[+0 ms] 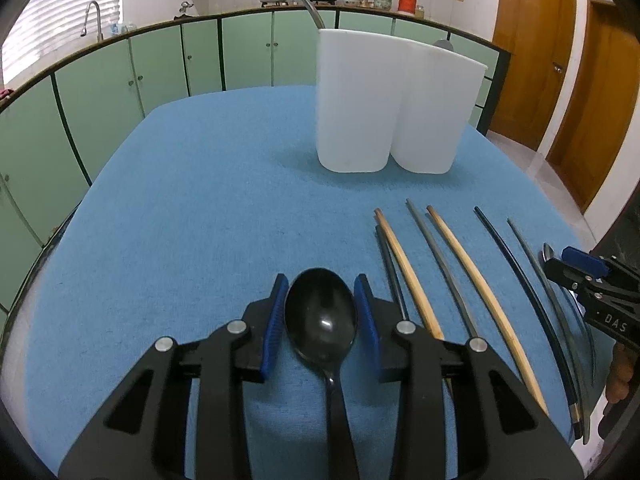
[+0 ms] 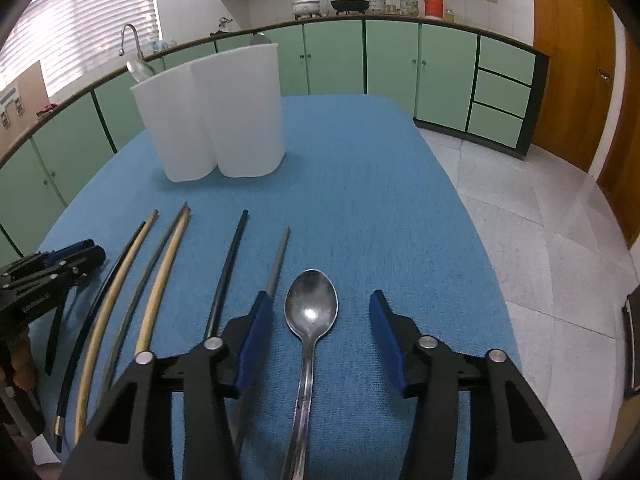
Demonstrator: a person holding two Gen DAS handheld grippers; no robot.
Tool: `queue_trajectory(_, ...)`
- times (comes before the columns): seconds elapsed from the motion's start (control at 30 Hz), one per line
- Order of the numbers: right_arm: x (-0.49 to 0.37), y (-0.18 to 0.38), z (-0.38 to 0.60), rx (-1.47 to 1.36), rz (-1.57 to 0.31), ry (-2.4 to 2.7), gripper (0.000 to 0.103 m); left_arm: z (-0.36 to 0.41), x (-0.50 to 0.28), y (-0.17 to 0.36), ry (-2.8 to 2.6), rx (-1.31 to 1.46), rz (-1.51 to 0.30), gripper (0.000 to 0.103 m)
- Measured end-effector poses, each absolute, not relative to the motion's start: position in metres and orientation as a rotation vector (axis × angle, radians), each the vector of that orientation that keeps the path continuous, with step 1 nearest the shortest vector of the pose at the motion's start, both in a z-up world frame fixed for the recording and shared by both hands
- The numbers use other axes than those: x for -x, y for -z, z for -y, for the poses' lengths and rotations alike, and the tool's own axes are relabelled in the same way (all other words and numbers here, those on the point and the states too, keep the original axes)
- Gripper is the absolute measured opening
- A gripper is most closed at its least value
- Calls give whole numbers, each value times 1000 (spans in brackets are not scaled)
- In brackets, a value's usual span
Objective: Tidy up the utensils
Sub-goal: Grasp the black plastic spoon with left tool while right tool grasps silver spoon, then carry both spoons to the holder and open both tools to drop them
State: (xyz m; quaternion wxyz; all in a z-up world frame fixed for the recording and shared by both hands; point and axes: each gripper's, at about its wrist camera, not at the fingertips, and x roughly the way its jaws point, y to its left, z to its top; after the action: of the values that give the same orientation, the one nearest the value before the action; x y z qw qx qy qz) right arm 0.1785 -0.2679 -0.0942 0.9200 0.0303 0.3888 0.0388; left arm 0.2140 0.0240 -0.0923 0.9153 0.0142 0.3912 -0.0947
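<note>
- Desk (image 1: 180, 200): covered with a blue textured cloth; green kitchen cabinets (image 1: 248, 52) line the wall behind it.
- Left gripper (image 1: 322, 316), black frame with blue ribbed pads: jaws narrowed round the bowl of a glossy black plastic spoon (image 1: 320, 316), a pad at each side of the bowl; whether the pads actually press on it cannot be told. The spoon lies on the cloth, handle running back under the gripper.
- White plastic two-compartment utensil holder (image 1: 392, 104): stands upright toward the far side of the desk. A metal utensil tip (image 1: 310, 8) rises from its left compartment and a rounded grey tip (image 1: 442, 44) shows above the right one.
- Row of loose chopsticks (image 1: 452, 280), two pale wood and the others dark or grey: laid side by side on the cloth, between the two grippers, tips toward the holder.
- Right gripper (image 2: 316, 320), same make: jaws spread apart, straddling a silver metal spoon (image 2: 311, 308) without touching it; the left pad sits over the grey chopstick (image 2: 278, 264) beside the spoon. The spoon lies flat, bowl up, toward the holder.
- White tiled floor (image 2: 540, 220) and brown wooden door (image 2: 572, 60): right of the desk.
</note>
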Motion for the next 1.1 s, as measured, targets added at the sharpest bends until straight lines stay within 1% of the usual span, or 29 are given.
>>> queue_trajectory(0.13,-179,94,271,-72,-809,-80,42,-23,-213,89,194,-35,-792,33)
queue_trajectory(0.33,-183,96,266,-49,-814,-74,42,-20,-210,87,196,-42,-787,33)
queue_trajectory(0.4,-184,96,263,-34,-814,-65,40,-20,-209,86,194,-42,-785,33)
queue_trajectory(0.43,-184,96,261,-26,-814,-60,37,-20,-209,85,193,-40,-783,33)
queue_trajectory(0.47,-184,96,260,-18,-813,-57,32,-21,-209,84,192,-38,-781,33)
queue_trajectory(0.53,-183,96,258,-10,-813,-66,28,-22,-209,82,191,-37,-777,33)
queue_trajectory(0.77,-178,90,260,-32,-791,-76,28,-26,-204,75,192,-22,-746,33)
queue_trajectory(1.1,-149,39,266,-45,-598,-106,28,-36,-189,44,201,32,-591,33)
